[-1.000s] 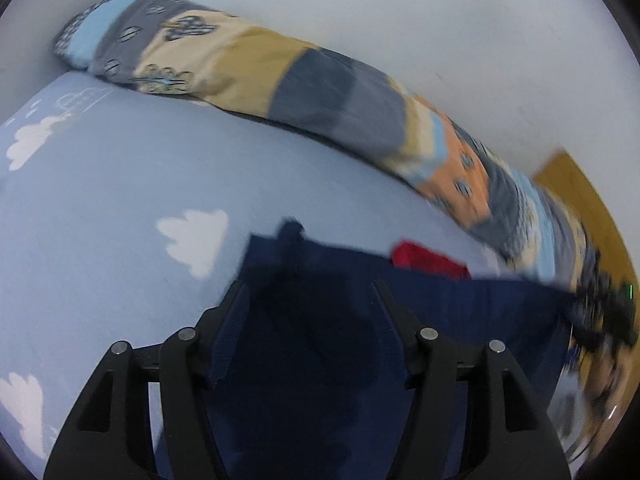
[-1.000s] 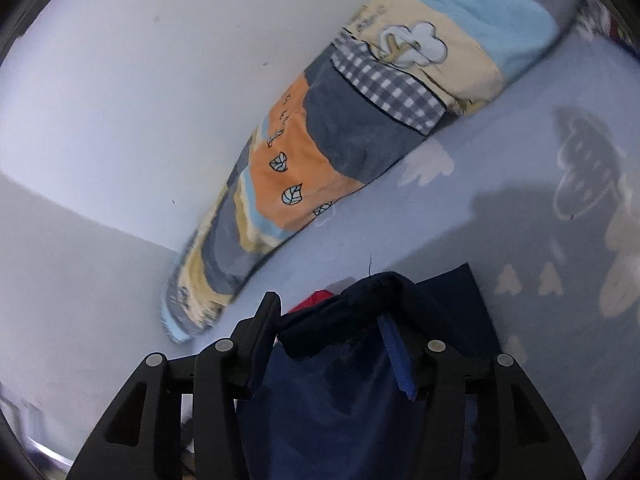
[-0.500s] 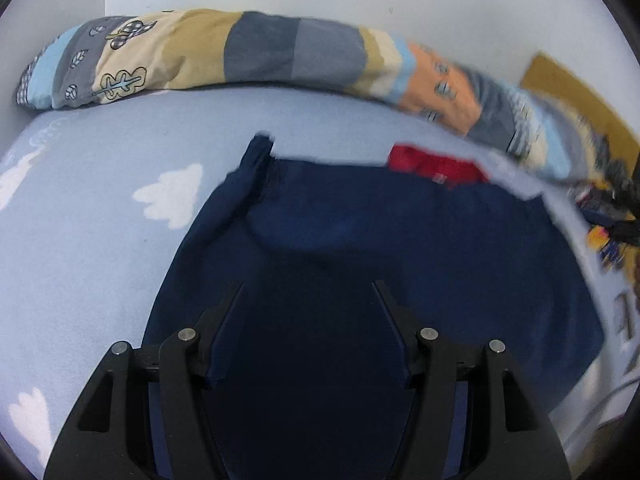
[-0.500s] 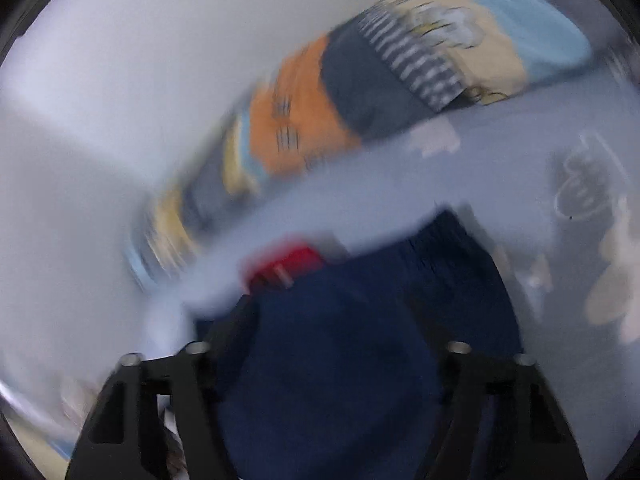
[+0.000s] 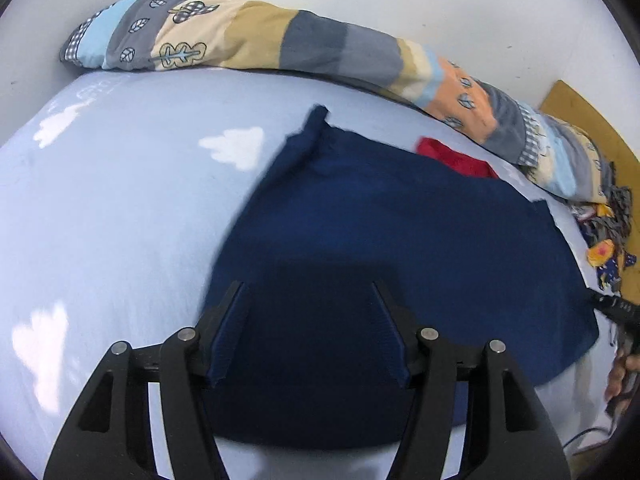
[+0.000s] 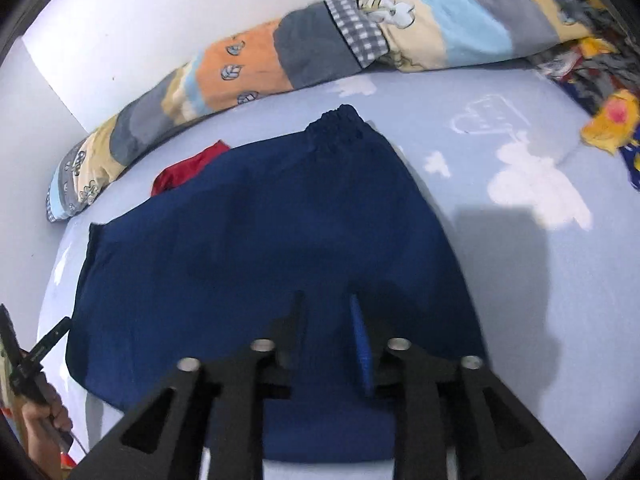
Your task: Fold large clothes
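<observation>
**Spreading done: the navy garment now lies flat on the bed**

Looking from the foot of the bed, I see that the navy garment [image 5: 400, 240] is no longer hanging from the grippers as it was one second ago. Then both grippers held bunched cloth between their fingers; half a second ago the cloth was already going down, with much blur on the right side. Now it rests spread over the blue cloud-print sheet [image 5: 112, 208], between the grippers and the long patchwork bolster [image 5: 312, 44] that runs along the wall.

The left gripper [image 5: 310, 332] has its fingers wide apart and nothing between them; it hovers over the near edge of the garment. The right gripper [image 6: 326, 336] is also parted, though more narrowly, and I see no cloth clamped in it. My judgement is that the laying-out step is finished and the first real fold can begin from this flat state.

Some things I cannot read well. A red piece [image 5: 456, 158] shows at the garment's edge nearest the bolster; whether it is a lining, a collar or a separate cloth under it is not clear. The gathered corner [image 6: 340, 124] toward the bolster looks like an elastic cuff or waistband, so the kind of garment stays uncertain. The near hem is covered by the gripper bodies. Colourful clutter [image 6: 608, 120] at the bolster's end is cut off by the lens rim.
</observation>
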A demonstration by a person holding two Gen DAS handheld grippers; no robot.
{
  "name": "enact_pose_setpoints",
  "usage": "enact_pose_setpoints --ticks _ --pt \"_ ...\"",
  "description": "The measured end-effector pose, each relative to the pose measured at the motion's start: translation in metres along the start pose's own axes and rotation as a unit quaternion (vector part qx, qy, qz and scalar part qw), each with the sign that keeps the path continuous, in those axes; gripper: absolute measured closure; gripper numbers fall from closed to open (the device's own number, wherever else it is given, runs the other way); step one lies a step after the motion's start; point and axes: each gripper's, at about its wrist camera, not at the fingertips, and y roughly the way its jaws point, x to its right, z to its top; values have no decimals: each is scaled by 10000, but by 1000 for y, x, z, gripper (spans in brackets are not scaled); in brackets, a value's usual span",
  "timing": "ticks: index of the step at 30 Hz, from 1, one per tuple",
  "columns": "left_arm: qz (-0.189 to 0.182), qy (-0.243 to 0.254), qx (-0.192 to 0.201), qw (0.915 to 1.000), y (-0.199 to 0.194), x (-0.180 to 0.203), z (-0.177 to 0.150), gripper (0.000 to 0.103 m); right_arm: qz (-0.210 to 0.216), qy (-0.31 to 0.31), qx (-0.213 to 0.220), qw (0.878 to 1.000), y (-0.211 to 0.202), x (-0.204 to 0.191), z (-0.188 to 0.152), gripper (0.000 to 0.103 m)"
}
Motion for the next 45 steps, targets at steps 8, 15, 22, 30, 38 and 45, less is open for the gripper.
enact_pose_setpoints --ticks 8,15,22,30,38,45 --pt "20 -225 -474 9986 -24 22 -40 39 394 558 -207 9975 -28 -4 -65 62" --pt "-254 -22 -237 9994 -69 87 -58 38 680 63 -162 9975 -49 -49 -106 62" --pt "-379 -1067 -484 9924 -58 26 -73 30 1070 1399 8 9844 -43 19 -97 53" --pt "-977 -2632 -295 9593 -42 -58 -91 30 1289 2720 130 9535 -14 102 -107 53" --pt "-1038 -2833 118 9533 -14 -62 -70 18 1789 3021 571 9346 17 117 -90 53" --pt "-616 -2710 405 9597 7 -57 -41 17 2101 2995 799 9273 50 112 -62 69"
